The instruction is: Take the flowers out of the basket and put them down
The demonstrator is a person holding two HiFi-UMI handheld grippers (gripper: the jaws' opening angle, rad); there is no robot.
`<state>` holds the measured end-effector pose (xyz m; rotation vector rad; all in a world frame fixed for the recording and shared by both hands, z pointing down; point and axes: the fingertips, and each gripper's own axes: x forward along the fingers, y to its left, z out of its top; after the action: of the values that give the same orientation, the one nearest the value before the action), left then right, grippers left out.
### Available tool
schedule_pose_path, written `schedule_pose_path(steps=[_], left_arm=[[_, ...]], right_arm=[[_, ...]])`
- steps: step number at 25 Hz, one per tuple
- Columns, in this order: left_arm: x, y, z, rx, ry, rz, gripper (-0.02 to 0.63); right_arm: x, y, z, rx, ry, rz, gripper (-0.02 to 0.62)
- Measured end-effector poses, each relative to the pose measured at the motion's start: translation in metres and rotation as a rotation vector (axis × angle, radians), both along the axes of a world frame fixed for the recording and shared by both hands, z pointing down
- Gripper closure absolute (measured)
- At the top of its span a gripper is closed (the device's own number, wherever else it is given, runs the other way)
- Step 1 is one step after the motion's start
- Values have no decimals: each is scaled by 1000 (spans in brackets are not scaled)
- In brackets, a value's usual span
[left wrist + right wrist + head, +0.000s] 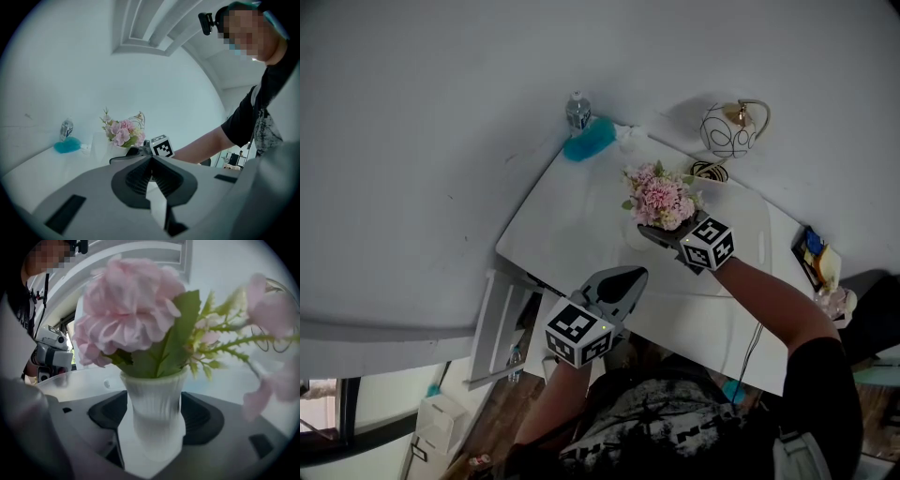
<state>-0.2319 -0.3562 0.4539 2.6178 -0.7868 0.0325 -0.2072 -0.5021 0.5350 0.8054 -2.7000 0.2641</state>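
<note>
Pink flowers [661,197] in a white vase [154,404], right tongs [652,234] spread wide around it.
Vase stands on the tabletop [572,225] between the jaws, pads not pressing; lined up for a grab, I'd say. Left tongs [151,161] closed, empty, waiting clear.

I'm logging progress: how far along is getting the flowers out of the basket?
Done, it seems: the flowers stand in their vase on the table, clear of the wire basket. In hand: nothing; the right gripper straddles the vase, jaws open. Left: probably just drawing it back.
</note>
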Motion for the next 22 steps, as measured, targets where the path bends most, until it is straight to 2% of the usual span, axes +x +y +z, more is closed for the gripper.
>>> schedule_pose_path(steps=[5,11,22], left_arm=[[0,3,4,-13,8,-3,589],[-2,-1,3,-9,3,-4,589],[-1,-1,-1,0,5,-3,589]], right_arm=[[-11,-6,-2,-1,-40,0,256],[-14,-6,-3,51,-10,-21,258],[-11,-2,-14,52,-6,-54,262]])
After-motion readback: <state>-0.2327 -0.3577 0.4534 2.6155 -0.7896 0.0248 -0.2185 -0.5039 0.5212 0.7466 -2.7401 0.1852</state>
